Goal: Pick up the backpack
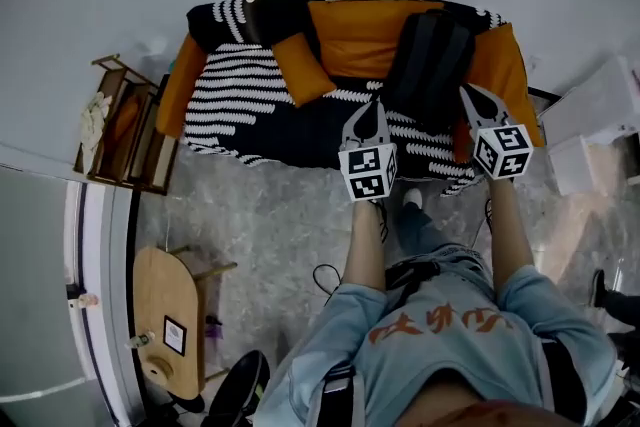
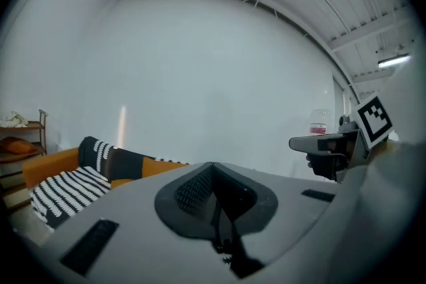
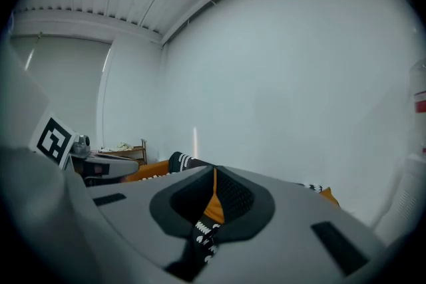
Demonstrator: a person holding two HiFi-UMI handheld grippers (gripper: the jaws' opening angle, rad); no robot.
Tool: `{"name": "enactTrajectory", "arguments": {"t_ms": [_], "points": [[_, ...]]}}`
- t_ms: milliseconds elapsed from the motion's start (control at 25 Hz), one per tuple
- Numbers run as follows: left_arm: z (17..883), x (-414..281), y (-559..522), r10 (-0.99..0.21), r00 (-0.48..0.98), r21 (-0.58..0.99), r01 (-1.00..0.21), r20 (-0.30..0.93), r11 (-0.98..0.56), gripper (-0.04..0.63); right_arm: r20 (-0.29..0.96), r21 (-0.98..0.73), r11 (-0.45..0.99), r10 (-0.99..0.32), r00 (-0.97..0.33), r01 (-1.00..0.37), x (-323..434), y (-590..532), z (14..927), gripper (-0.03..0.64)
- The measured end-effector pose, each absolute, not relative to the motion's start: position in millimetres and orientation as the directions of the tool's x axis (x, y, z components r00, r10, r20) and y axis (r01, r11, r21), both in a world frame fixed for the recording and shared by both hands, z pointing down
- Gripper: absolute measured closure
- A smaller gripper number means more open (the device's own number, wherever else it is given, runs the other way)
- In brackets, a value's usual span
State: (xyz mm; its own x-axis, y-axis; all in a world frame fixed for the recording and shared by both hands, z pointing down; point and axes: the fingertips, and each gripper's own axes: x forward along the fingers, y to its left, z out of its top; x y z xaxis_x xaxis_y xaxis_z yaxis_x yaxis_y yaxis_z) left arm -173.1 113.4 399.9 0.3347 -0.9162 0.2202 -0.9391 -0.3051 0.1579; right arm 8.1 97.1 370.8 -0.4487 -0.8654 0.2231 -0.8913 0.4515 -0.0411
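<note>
Left tool [image 1: 368, 111] at the backpack's [image 1: 430, 65] 8 o'clock and right tool [image 1: 472, 97] at its 4 o'clock are both closed, empty (backpack rests on the sofa [image 1: 250, 100]).

Shelf [image 1: 118, 67] items — indistinct; person [image 1: 450, 340] cropped.

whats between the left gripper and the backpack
In the head view, only a sliver of the striped blanket shows between the left gripper and the backpack; nothing else lies there.

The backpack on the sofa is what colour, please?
The backpack is black; the head view shows it best.
</note>
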Motion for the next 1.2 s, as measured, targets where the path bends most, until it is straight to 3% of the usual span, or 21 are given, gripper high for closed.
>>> {"name": "enactTrajectory", "arguments": {"t_ms": [360,760,1200], "points": [[422,-62,-17,-0.831,0.472,0.145,-0.882,0.293,-0.449,0.577,0.269,-0.160,0.339,-0.889,-0.371,-0.927,103,-23,410,0.584],[425,-44,-69,-0.799,0.489,0.138,-0.871,0.349,-0.472,0.577,0.252,-0.228,0.357,-0.877,-0.409,-0.906,114,-76,415,0.584],[511,-11,-137,-0.698,0.550,0.233,-0.832,0.458,-0.503,0.575,0.383,-0.283,0.251,-0.855,-0.349,-0.926,147,-119,497,0.584]]}}
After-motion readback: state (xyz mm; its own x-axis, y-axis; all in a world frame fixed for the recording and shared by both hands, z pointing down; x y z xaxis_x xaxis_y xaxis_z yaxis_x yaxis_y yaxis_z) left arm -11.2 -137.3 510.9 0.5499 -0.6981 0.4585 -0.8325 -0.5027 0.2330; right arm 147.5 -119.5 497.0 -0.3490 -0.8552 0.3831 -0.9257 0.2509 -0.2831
